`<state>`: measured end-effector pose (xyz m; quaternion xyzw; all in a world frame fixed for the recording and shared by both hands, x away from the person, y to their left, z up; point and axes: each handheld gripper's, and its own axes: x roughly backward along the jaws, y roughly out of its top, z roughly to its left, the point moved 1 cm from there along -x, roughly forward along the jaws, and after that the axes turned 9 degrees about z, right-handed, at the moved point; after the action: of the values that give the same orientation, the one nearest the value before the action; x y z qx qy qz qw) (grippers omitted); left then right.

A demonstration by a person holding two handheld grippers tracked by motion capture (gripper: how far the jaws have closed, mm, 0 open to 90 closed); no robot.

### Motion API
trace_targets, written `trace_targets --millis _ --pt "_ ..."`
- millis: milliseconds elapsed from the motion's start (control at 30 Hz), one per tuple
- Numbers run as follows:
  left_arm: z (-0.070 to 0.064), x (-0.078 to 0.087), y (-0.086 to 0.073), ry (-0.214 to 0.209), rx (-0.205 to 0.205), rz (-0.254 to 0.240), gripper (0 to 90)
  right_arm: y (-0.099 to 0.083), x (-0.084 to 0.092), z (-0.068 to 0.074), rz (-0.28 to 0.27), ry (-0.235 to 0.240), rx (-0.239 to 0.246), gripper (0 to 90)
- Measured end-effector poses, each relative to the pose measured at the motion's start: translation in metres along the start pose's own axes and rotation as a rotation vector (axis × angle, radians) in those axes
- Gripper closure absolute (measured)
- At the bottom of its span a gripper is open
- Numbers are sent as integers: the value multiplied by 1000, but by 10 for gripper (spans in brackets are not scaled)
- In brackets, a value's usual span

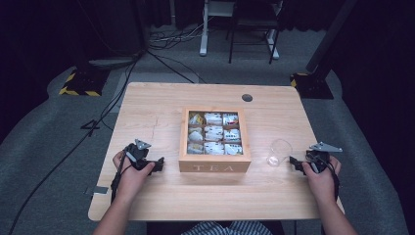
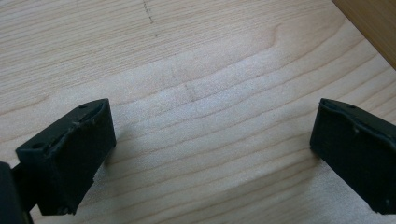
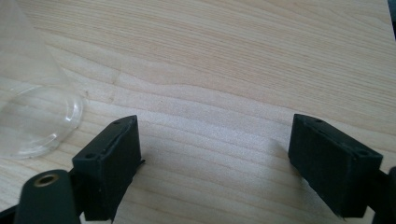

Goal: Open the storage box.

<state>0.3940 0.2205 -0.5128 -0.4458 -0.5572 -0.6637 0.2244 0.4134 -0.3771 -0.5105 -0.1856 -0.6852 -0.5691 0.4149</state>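
A wooden tea box marked TEA stands open at the table's middle, its compartments full of tea bags. A clear glass cup stands just right of the box; its base sits left of the right jaws. My left gripper rests on the table left of the box, open, with bare wood between its jaws. My right gripper lies at the table's right edge, pointing at the cup, open and holding nothing. A corner of the box appears in the left gripper view.
The light wooden table has a round cable hole at the back. Stands with striped bases, cables and a chair frame lie on the grey floor beyond. Bare wood spreads around the box.
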Motion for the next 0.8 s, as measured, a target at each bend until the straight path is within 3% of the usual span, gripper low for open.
trace_targets --millis 367,533,667,800 --pt "0 0 0 -4 -2 -6 14 0 0 0 2 2 4 171" --pt "0 1 1 -20 -13 -38 165 0 0 0 2 2 4 171" --pt "1 6 5 -11 -32 -36 204 0 0 0 2 2 4 171" --pt "-5 22 16 -46 -48 -69 225 0 0 0 2 2 4 171"
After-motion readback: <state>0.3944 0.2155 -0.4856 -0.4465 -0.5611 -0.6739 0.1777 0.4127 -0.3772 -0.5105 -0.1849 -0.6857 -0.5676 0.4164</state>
